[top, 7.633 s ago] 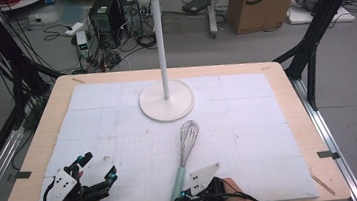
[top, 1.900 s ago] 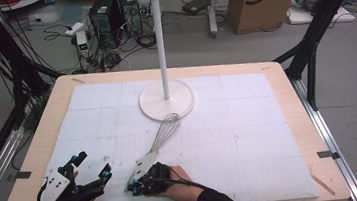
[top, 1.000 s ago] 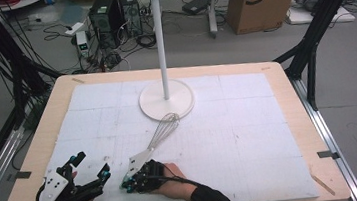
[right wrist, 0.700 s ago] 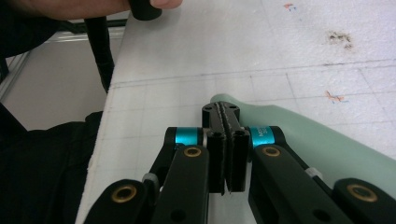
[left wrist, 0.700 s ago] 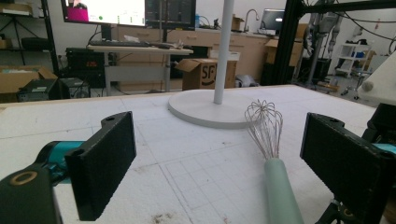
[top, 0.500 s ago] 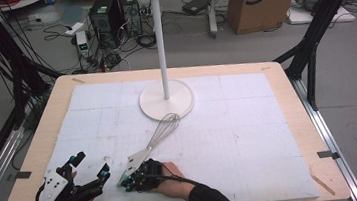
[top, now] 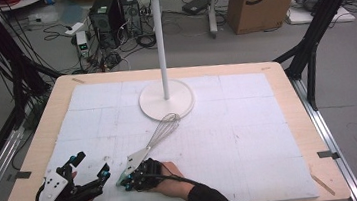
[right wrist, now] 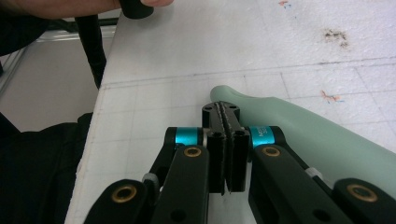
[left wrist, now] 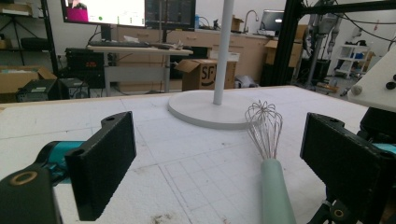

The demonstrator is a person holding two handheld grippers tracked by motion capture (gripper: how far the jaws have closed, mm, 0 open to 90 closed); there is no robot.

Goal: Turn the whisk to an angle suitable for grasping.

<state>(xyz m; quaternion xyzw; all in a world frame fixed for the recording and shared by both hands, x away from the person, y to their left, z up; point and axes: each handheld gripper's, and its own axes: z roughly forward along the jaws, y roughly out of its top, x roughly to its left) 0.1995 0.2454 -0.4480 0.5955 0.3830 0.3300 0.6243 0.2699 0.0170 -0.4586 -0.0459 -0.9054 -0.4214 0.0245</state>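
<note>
While the right hand-held gripper (right wrist: 226, 140), jaws pressed together and empty, has pushed the whisk (top: 158, 138) leftward across the surface (top: 251, 138), its handle now lies before the left hand-held gripper (left wrist: 210, 163), whose jaws stand apart. Its long axis runs diagonally, wires pointing toward the stand (top: 166, 99).
</note>
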